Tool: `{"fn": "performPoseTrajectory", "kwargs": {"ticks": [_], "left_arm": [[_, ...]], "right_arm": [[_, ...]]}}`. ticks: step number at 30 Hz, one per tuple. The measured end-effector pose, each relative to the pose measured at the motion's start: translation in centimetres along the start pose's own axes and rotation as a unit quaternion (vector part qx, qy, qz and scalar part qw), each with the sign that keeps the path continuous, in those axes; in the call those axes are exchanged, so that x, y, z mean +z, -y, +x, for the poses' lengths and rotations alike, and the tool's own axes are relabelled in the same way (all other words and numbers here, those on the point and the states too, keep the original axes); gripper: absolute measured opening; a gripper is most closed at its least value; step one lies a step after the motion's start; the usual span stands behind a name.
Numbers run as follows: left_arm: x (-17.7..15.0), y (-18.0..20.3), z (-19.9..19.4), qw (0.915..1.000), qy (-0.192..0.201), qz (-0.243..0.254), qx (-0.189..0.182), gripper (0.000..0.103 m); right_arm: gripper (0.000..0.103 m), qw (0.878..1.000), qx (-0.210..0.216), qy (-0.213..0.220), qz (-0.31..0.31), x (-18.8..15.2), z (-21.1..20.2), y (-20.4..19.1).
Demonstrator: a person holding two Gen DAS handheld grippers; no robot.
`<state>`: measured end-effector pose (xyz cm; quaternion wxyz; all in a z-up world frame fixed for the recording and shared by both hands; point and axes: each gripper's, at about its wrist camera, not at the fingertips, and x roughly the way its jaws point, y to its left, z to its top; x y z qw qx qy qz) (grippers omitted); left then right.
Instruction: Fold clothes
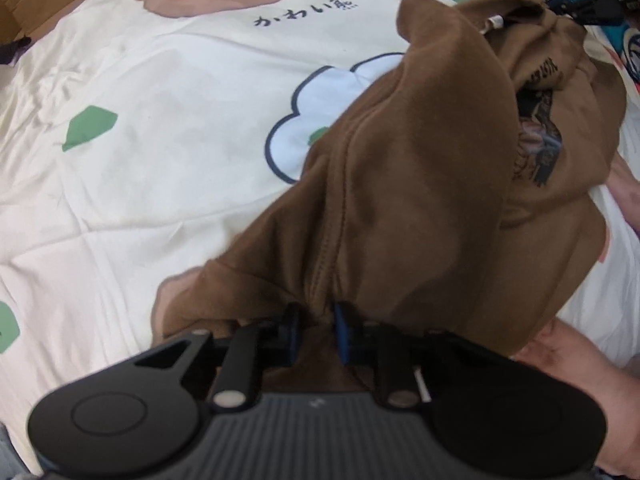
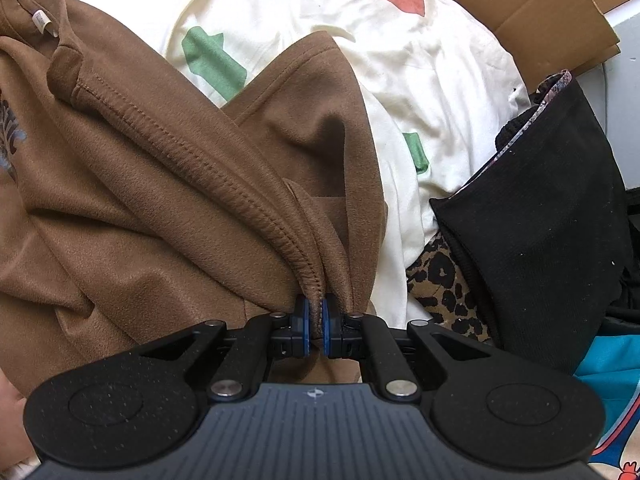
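Observation:
A brown sweatshirt [image 1: 420,184] with a dark printed graphic lies bunched on a cream cartoon bedsheet [image 1: 160,152]. My left gripper [image 1: 318,320] is shut on a gathered fold of the brown fabric along a seam. My right gripper [image 2: 315,320] is shut on a stitched hem of the same sweatshirt [image 2: 140,184], which stretches up and left from its pads. The right gripper also shows in the left wrist view [image 1: 584,4], at the sweatshirt's far end. A white neck label [image 2: 42,22] shows at the top left.
A black folded garment [image 2: 540,216] over leopard-print fabric [image 2: 448,280] lies right of the right gripper. Cardboard [image 2: 532,4] sits beyond the sheet at the back right and another piece [image 1: 24,4] at the far left. A bare hand [image 1: 592,380] is lower right.

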<state>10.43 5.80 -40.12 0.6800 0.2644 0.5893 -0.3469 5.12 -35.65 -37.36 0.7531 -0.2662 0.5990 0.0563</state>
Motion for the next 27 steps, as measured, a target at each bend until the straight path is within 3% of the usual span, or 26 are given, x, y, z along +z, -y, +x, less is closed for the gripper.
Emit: {"fn": "performPoseTrajectory", "kwargs": {"ticks": [6,11,20,27], "left_arm": [[-0.3,-0.2,-1.6,0.9996,0.018,-0.018,0.010,0.010],[-2.0,-0.5,-6.0,0.9951,0.057,-0.068,0.043,0.009],[-4.3,1.1,-15.5,0.9714,0.131,-0.158,0.120,0.008],[-5.6,1.2,-21.8,0.9456,0.181,-0.218,0.161,0.007]], "right_arm": [[0.004,1.000,-0.005,0.018,0.020,-0.1,-1.5,0.9],[0.004,0.999,-0.005,0.035,0.004,-0.2,-3.8,1.6],[0.003,0.995,-0.007,0.093,0.030,0.2,-11.0,3.7],[0.003,0.988,-0.005,0.142,0.066,0.2,-17.7,5.3]]}}
